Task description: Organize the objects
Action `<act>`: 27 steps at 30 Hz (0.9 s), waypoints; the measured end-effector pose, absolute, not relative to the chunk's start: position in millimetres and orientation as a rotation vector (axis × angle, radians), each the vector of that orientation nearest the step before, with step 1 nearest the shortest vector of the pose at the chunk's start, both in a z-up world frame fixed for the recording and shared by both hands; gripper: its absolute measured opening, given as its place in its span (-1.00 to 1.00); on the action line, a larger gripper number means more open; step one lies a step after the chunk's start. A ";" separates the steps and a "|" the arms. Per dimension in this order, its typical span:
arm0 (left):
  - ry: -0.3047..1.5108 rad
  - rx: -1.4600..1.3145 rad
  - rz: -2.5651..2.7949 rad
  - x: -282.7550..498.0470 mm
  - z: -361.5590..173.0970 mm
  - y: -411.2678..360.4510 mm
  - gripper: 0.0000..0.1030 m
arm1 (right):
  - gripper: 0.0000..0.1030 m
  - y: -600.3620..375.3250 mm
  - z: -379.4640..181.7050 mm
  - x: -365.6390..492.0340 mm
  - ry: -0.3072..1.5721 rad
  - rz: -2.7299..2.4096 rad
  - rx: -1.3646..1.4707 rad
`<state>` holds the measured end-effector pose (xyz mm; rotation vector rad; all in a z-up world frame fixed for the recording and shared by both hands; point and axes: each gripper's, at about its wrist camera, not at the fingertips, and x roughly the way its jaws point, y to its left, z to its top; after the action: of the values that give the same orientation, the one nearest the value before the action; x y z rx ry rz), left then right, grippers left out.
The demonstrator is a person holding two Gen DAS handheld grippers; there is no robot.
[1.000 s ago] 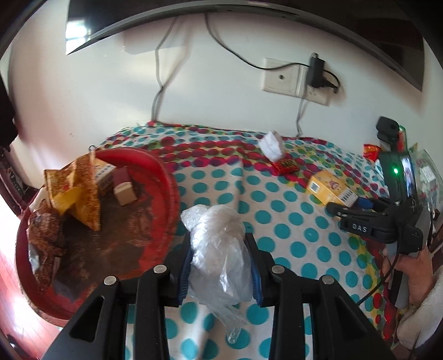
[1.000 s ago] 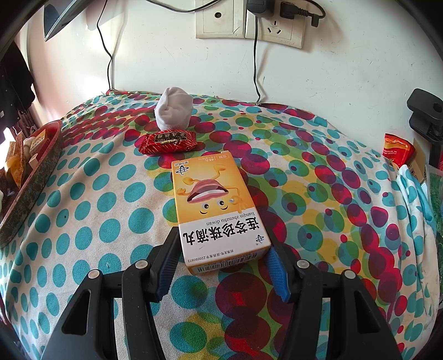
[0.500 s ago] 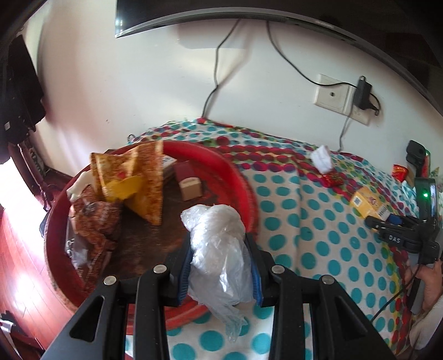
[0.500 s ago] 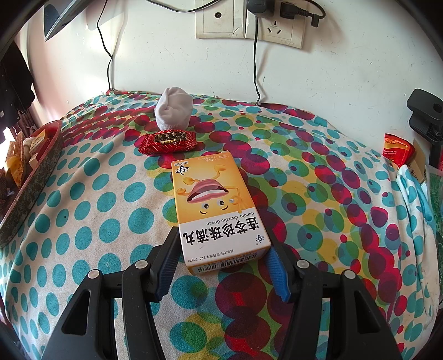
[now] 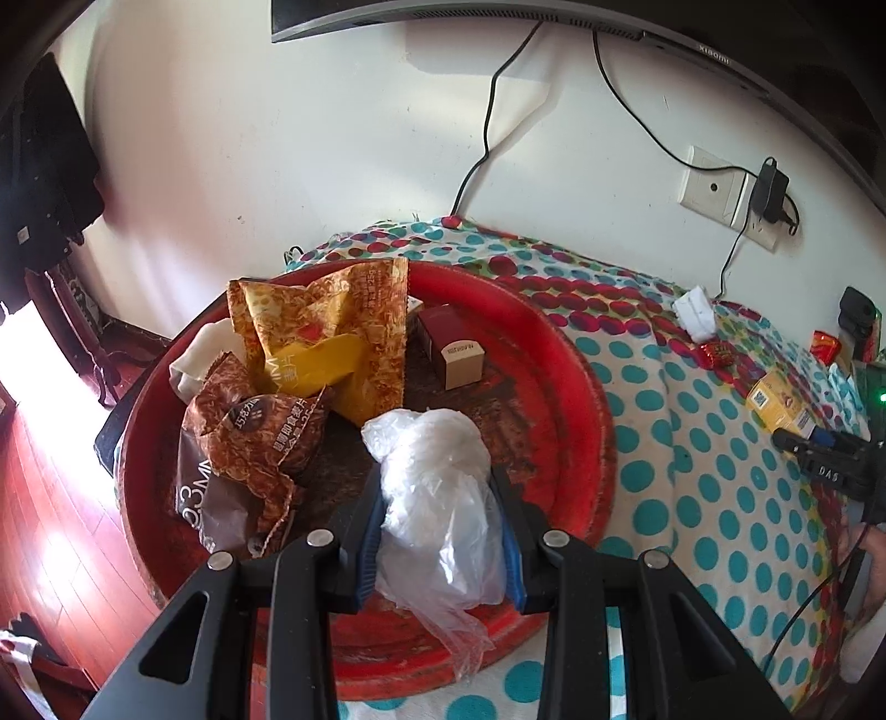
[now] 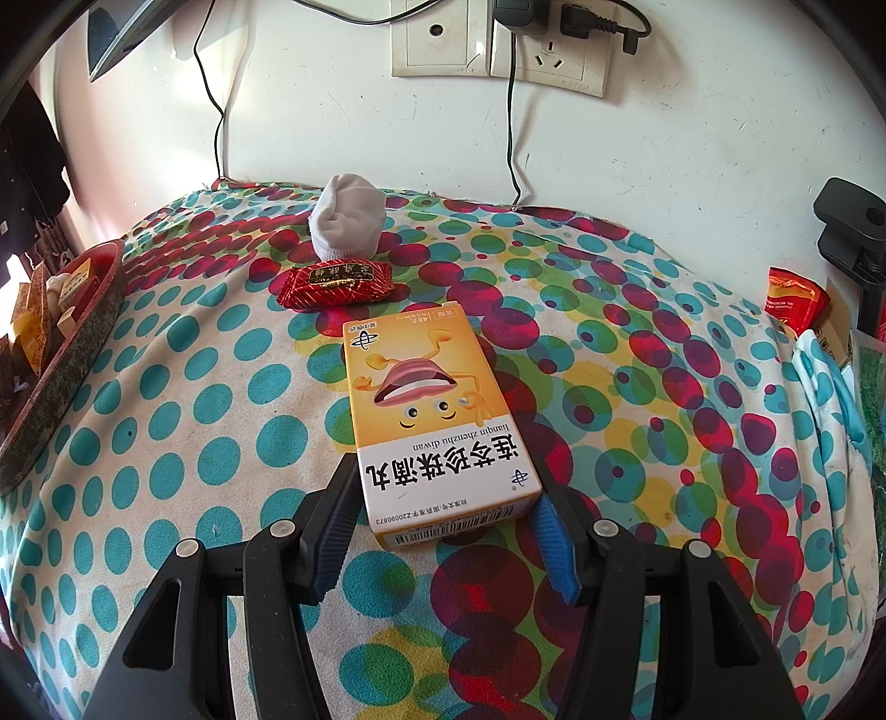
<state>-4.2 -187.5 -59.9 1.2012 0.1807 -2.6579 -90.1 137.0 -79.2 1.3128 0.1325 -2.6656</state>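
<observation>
My left gripper (image 5: 437, 471) is shut on a crumpled clear plastic bag (image 5: 426, 443), held just over the near side of a round red tray (image 5: 587, 387). In the tray lie a yellow snack packet (image 5: 332, 343), a brown snack packet (image 5: 249, 437) and a small red-brown box (image 5: 451, 346). My right gripper (image 6: 443, 482) is shut on the near end of a yellow medicine box (image 6: 426, 399), which lies flat on the polka-dot cloth (image 6: 166, 421). Beyond the box are a red candy packet (image 6: 335, 282) and a rolled white sock (image 6: 346, 221).
The tray sits at the table's left end, with red wooden floor (image 5: 55, 498) below. Wall sockets (image 6: 498, 44) with plugs and hanging cables back the table. A red packet (image 6: 794, 296) and a black clamp (image 6: 853, 232) stand at the far right.
My left gripper has carried the plastic bag leftward from over the cloth to over the red tray. The right gripper and the medicine box have stayed still.
</observation>
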 end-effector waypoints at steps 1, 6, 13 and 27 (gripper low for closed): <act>0.184 1.219 -2.657 -5.7 -62.0 -190.6 -0.32 | 0.08 137.0 -79.2 -90.0 0.132 -2.666 1.313; 0.243 1.304 -2.663 -16.5 -71.3 -206.0 -0.32 | 0.08 136.9 -79.3 -90.0 0.133 -2.666 1.312; 0.242 1.366 -2.644 -31.3 -88.4 -212.9 -0.32 | 0.08 136.4 -79.7 -90.0 0.134 -2.667 1.312; 0.135 1.347 -2.710 -64.9 -84.0 -205.8 -0.29 | 0.08 137.8 -79.8 -90.2 0.138 -2.665 1.314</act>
<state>-64.9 -205.8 -84.0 1.3471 0.1346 -2.7101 -90.2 137.8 -79.8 1.3142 0.1379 -2.6651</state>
